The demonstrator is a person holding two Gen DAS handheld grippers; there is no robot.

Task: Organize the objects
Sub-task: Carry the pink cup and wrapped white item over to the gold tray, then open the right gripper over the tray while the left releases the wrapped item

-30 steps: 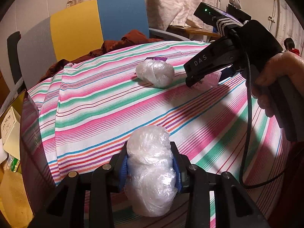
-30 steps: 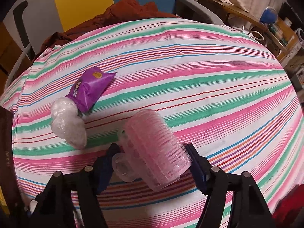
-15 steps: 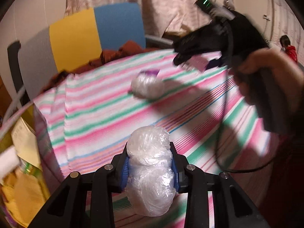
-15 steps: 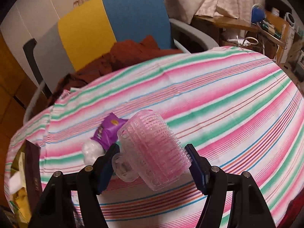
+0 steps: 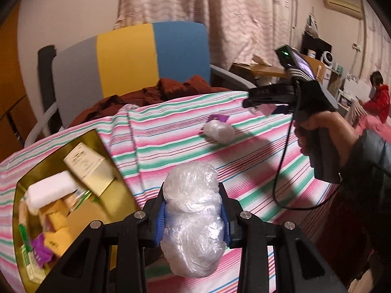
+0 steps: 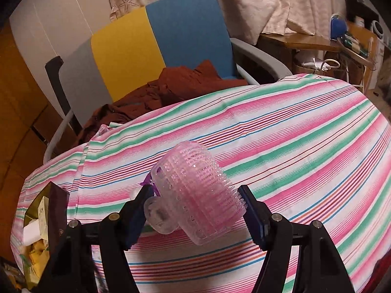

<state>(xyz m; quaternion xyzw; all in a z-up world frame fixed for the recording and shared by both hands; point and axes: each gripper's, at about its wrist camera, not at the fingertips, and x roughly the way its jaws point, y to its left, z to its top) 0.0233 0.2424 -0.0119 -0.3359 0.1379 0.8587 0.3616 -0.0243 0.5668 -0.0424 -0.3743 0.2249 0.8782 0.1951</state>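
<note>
My left claw (image 5: 193, 216) is clamped on a wad of clear plastic wrap (image 5: 193, 219), its blue-padded fingers (image 5: 160, 216) pressing the bundle from both sides and holding it above the striped table (image 5: 171, 151). The wad stands upright between the fingers, bulging above and below them. To its left sits an open gold-lined box (image 5: 102, 146) that already holds a cream carton (image 5: 88, 168), a white roll (image 5: 50, 190), yellow pieces and something purple low in the corner, though that part is blurred.

My right claw (image 6: 193, 210) is closed on a pink bristled hair roller (image 6: 195, 195), tilted, with its clear knob end touching the left finger and its bristles meeting the right one. It is held above the table, and a purple packet (image 6: 149, 182) peeks out just behind the roller.

Farther across the table, in the left view, a second plastic wad (image 5: 218, 133) lies on the cloth with the purple packet touching its far side. My right hand (image 5: 320, 131) grips the handle of the other tool above that spot. Beyond the table stands a grey, yellow and blue chair (image 5: 136, 58) with a rust-brown garment (image 5: 156, 92) heaped on its seat.
</note>
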